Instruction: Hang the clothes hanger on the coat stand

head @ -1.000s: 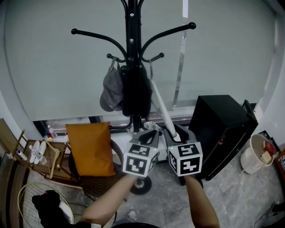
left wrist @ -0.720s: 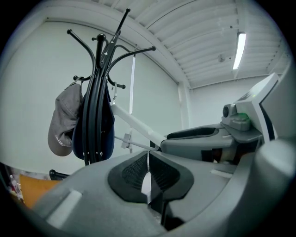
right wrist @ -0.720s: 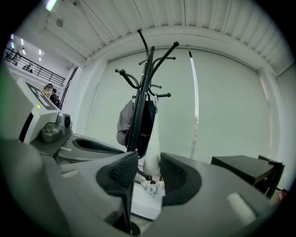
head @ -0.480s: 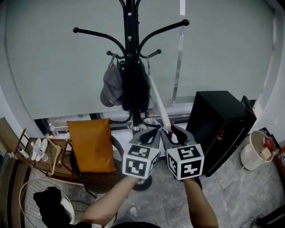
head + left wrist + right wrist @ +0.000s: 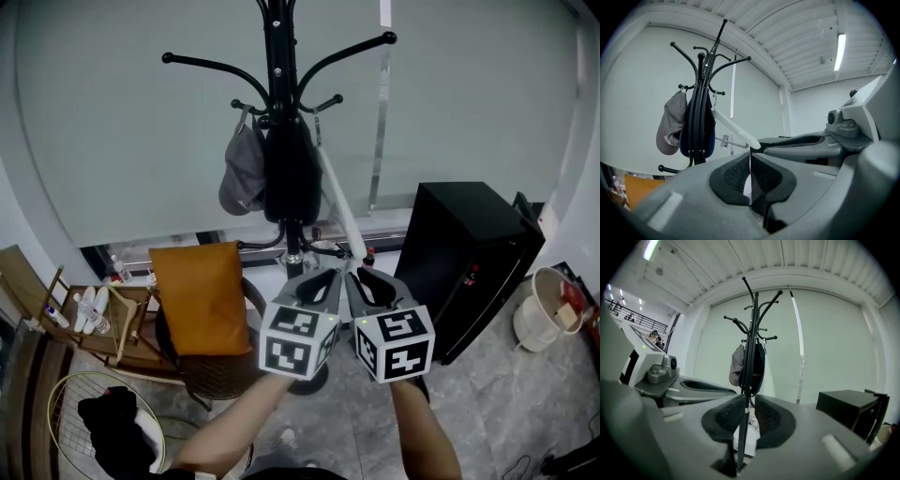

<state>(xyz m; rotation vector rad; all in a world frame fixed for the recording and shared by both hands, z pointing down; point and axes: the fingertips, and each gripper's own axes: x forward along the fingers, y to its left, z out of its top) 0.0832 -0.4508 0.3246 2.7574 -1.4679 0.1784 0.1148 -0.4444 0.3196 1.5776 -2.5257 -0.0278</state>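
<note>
The black coat stand (image 5: 275, 56) rises at the top centre. A white clothes hanger (image 5: 336, 202) hangs from one of its lower right hooks, one arm sloping down toward me. My right gripper (image 5: 375, 278) sits just below that arm's tip without touching it. Its jaws are closing, and a narrow gap with nothing in it still shows between the pads in the right gripper view (image 5: 749, 411). My left gripper (image 5: 319, 278) is beside it, its pads (image 5: 761, 176) together on nothing. The hanger (image 5: 736, 127) and stand (image 5: 699, 93) lie ahead of it.
A grey cap (image 5: 242, 173) and a dark bag (image 5: 291, 173) hang on the stand. A black cabinet (image 5: 473, 262) stands at the right, with a white bin (image 5: 544, 319) beyond it. At the left are an orange cushion (image 5: 202, 300) on a chair, a wooden rack (image 5: 94, 319) and a wire basket (image 5: 103, 422).
The hanger's lower tip reached the right gripper's jaws a second ago and now hangs just beyond them. Both grippers sit slightly lower in the head view.
</note>
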